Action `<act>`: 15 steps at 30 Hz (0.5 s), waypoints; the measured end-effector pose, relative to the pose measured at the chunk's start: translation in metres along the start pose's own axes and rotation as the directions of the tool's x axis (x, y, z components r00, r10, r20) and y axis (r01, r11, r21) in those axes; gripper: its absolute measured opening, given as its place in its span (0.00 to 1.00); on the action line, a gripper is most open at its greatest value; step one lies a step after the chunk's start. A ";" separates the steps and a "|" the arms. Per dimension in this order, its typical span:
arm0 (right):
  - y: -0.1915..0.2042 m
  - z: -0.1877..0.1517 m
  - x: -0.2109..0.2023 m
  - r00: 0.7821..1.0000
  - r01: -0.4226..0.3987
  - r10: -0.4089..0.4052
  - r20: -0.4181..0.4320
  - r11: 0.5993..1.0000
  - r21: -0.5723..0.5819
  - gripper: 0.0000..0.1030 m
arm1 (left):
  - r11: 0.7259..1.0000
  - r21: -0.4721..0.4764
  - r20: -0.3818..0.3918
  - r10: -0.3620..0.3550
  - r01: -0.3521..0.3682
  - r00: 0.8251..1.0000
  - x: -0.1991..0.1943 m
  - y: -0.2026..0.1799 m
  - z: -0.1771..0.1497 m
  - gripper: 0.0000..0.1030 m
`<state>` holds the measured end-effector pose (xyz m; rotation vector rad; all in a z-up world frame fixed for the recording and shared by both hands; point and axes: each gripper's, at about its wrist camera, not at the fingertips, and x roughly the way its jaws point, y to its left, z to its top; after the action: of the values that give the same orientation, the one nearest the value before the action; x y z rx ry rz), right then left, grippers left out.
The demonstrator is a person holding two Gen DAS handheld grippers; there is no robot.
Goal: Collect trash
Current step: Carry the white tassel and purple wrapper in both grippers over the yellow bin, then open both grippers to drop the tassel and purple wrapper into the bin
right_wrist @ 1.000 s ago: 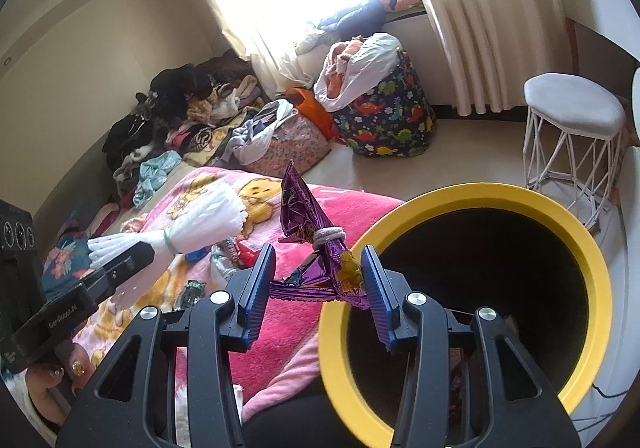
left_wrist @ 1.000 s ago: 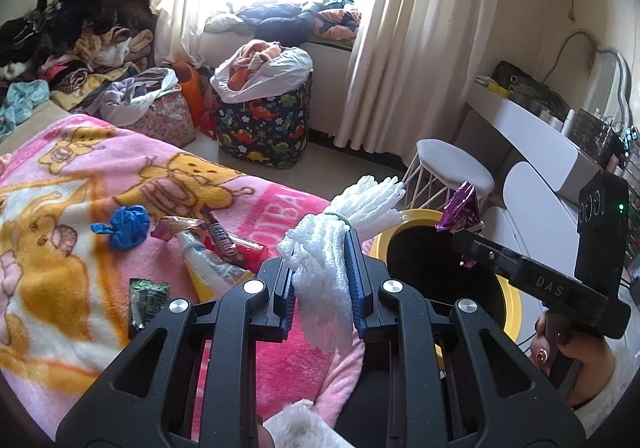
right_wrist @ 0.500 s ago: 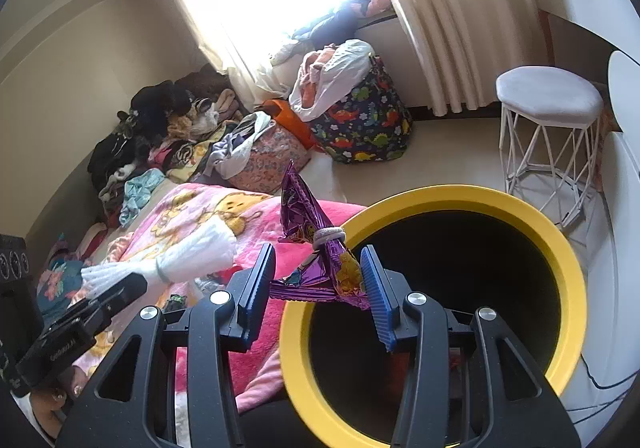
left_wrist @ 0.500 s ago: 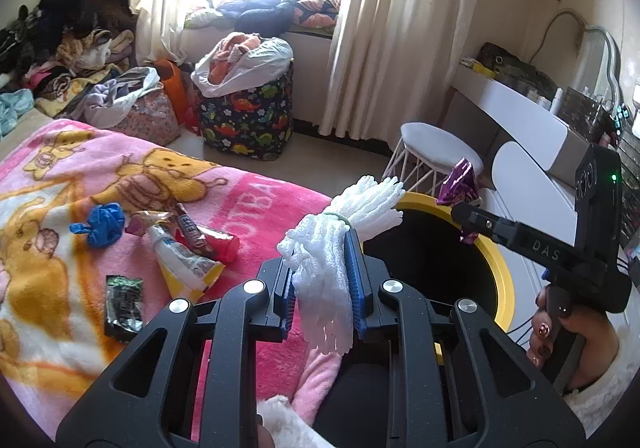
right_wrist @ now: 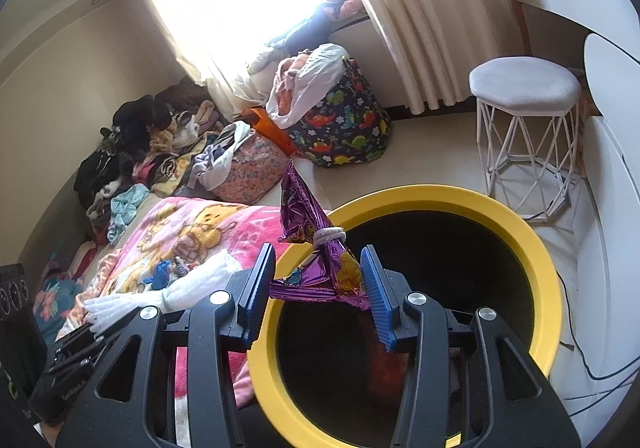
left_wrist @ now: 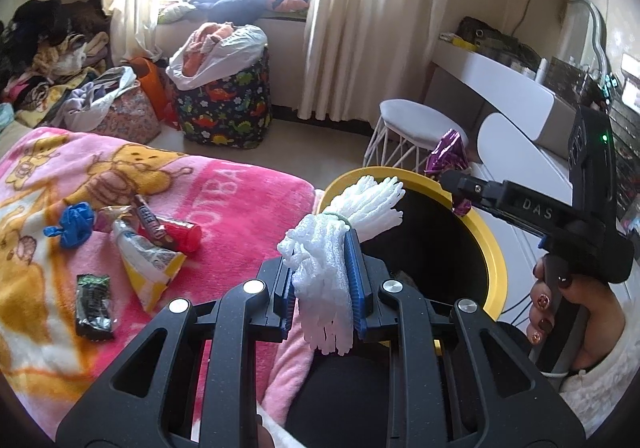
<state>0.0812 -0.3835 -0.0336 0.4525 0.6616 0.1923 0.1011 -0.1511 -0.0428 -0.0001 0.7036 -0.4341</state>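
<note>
The left gripper [left_wrist: 322, 290] clenched a white foam net [left_wrist: 336, 248] at the yellow-rimmed bin's [right_wrist: 536, 248] near edge; the right gripper [right_wrist: 320, 284] gripped a purple snack wrapper [right_wrist: 316, 248] above the opening. Releasing each only once fully over the dark mouth would likely keep both off the pink blanket [left_wrist: 248, 199].

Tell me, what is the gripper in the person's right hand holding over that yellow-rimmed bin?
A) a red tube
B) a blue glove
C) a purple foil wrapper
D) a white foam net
C: in the right wrist view the right gripper has a purple foil wrapper between its blue pads, above the yellow-rimmed bin; the white foam net is in the left gripper.
</note>
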 end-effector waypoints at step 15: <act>-0.030 -0.004 0.006 0.998 0.067 -0.067 -0.010 0.996 0.056 0.41 | 0.994 0.094 -0.067 -0.044 0.050 0.997 0.031 -0.031 -0.006 0.16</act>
<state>0.0840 -0.4064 -0.0536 0.4835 0.6902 0.1121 0.1065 -0.1903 -0.0629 0.0882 0.7471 -0.5145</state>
